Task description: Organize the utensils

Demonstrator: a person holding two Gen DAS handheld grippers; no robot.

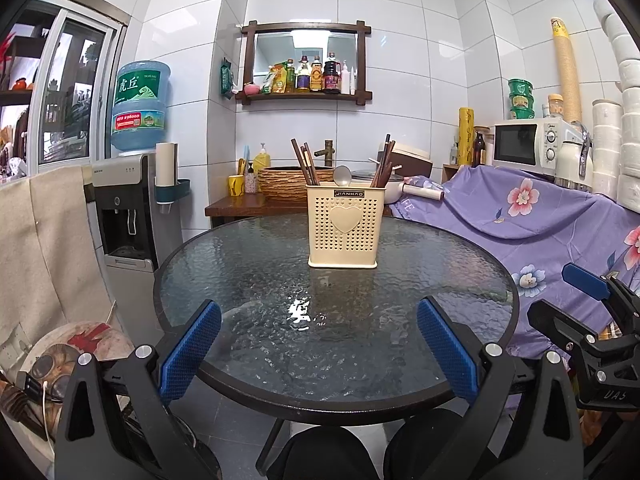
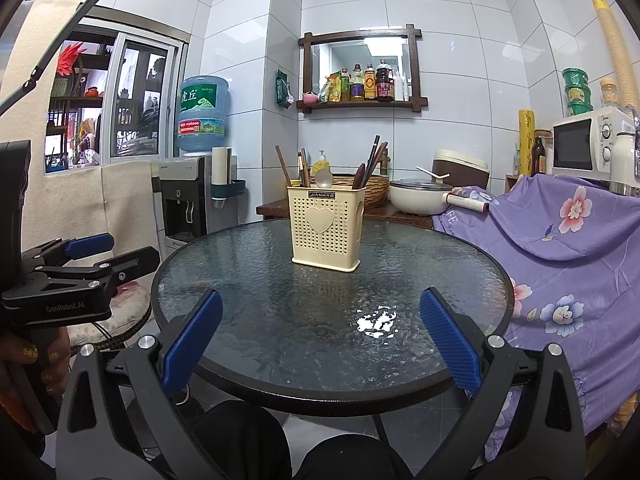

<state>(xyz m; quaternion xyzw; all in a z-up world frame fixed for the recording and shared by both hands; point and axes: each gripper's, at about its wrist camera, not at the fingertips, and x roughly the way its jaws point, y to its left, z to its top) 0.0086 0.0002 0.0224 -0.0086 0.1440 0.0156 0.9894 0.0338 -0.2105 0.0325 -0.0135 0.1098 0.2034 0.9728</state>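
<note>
A cream holder (image 1: 342, 227) with a heart on its front stands upright on the round glass table (image 1: 224, 264), toward the far side. Dark chopsticks (image 1: 306, 162) lean in its left end, more chopsticks (image 1: 383, 165) in its right end, and a metal spoon (image 1: 342, 175) shows its bowl between them. The left view meets the holder square on; the right view catches it at a slight angle, with a cut-out on its right side wall, and shows a brown spoon (image 2: 359, 176) among the right-end chopsticks. Behind the table sit a white pot (image 2: 418, 196) and a wooden basin (image 1: 282, 184); a purple floral cloth (image 1: 532, 216) drapes to the right. The left gripper (image 1: 318, 350) hangs over the near table edge, blue pads (image 1: 188, 354) spread wide, holding nothing. The right gripper (image 2: 320, 350) is likewise spread wide and bare over the near edge. Each view shows the other gripper off to one side, clear of the table; the right view also shows fingers (image 2: 30, 354) with glittery nails on the left gripper's handle.
</note>
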